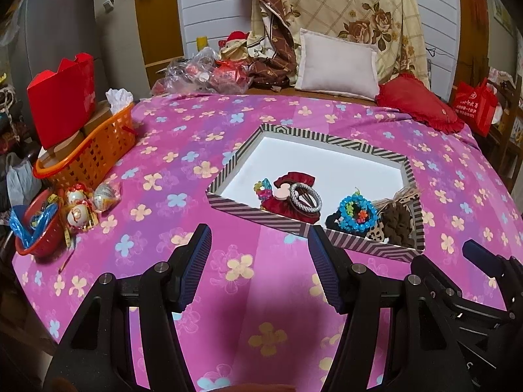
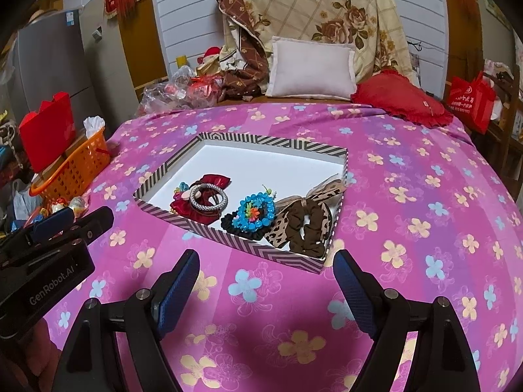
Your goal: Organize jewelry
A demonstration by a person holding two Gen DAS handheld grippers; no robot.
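Pink flowered bedsheet point(image 1: 248, 150) lies bare around the striped cardboard tray point(image 1: 369, 150), whose near rim sits just beyond the left gripper point(image 1: 258, 245), fingers spread and empty. From the right wrist, the right gripper point(image 2: 266, 272) also gapes empty; inside the tray, silver braided bangle point(image 2: 208, 198), blue beaded band point(image 2: 256, 212), brown, seemingly fabric, scrunchie point(image 2: 309, 228).

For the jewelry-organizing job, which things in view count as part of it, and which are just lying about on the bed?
Part of the job:
- striped box
- silver bangle
- red velvet bow
- blue beaded bracelet
- brown scrunchie
- leopard bow

Lying about:
- orange basket
- red paper bag
- red bowl
- white pillow
- red cushion
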